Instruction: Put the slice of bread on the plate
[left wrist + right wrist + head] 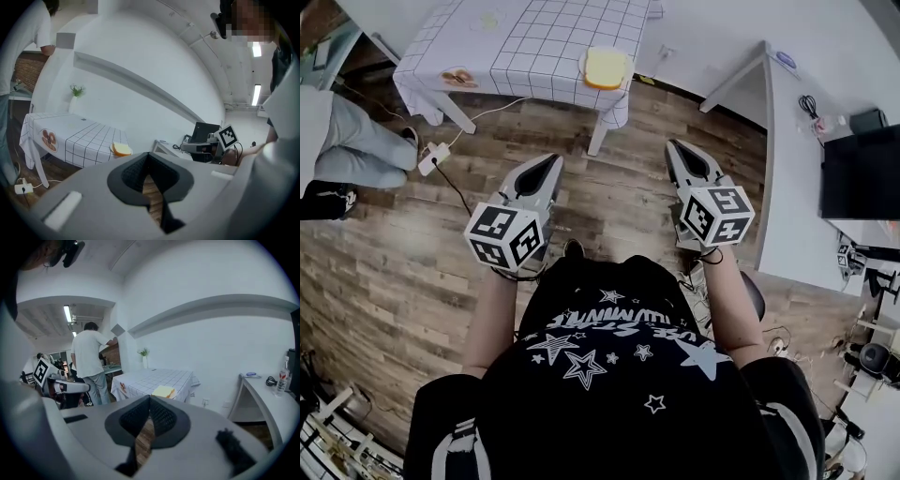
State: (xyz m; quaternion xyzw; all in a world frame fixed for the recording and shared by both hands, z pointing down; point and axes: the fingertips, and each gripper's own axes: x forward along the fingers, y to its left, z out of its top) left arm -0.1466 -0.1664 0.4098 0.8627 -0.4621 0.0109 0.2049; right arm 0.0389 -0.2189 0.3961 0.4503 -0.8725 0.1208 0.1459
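A yellow slice of bread (606, 67) lies on a small white plate (584, 64) at the near right corner of the table with the checked cloth (534, 42). Both grippers hang in the air over the wooden floor, well short of that table. My left gripper (551, 160) has its jaws closed tip to tip with nothing between them. My right gripper (673, 145) is shut and empty too. In the left gripper view the bread (122, 149) shows beyond the shut left gripper (148, 155). In the right gripper view the bread (163, 391) lies ahead of the right gripper (150, 397).
A person in a white shirt (89, 359) stands left of the table, legs (352, 150) at the head view's left edge. A power strip (432, 157) and cable lie on the floor. A white desk (787, 197) with a dark monitor (861, 173) runs along the right.
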